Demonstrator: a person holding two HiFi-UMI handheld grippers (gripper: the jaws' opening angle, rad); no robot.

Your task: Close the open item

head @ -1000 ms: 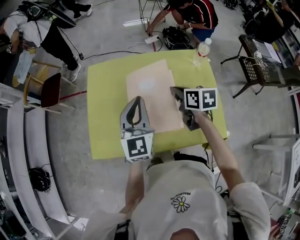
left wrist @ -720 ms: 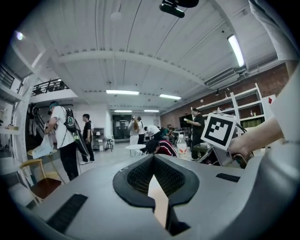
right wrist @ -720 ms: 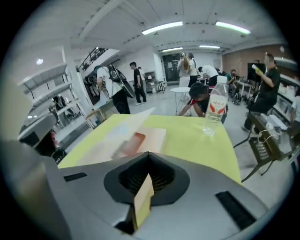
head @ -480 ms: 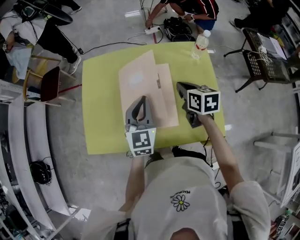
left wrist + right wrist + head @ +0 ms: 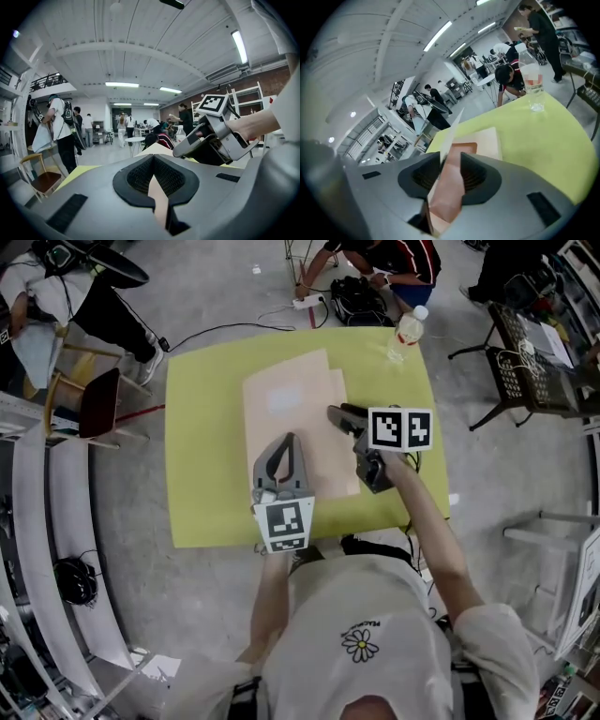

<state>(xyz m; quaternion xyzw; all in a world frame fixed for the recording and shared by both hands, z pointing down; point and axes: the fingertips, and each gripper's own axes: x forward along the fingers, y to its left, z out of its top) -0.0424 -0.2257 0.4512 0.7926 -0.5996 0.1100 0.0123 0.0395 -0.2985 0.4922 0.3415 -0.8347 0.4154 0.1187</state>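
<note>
A pale pink folder [image 5: 291,413] lies open on the yellow table [image 5: 202,427]. Its cover [image 5: 449,183] rises at a slant between the fingers of my right gripper [image 5: 336,414], at the folder's right side. Those jaws have just been opening; they now stand apart, with the cover loose in the gap. My left gripper [image 5: 286,440] is shut, its tips over the folder's near left part. Through its jaws, in the left gripper view, a strip of the folder [image 5: 157,197] shows. Whether the tips touch the folder I cannot tell.
A clear plastic bottle [image 5: 405,334] stands at the table's far right corner, also the bottle [image 5: 533,79] in the right gripper view. People stand and crouch beyond the far edge. A wooden chair [image 5: 89,409] sits left of the table, and a wire basket [image 5: 525,371] to its right.
My left gripper came down onto the folder's near left part. My right gripper moved left over the folder's right side, and its jaws opened around the cover. The cover tilted up.
</note>
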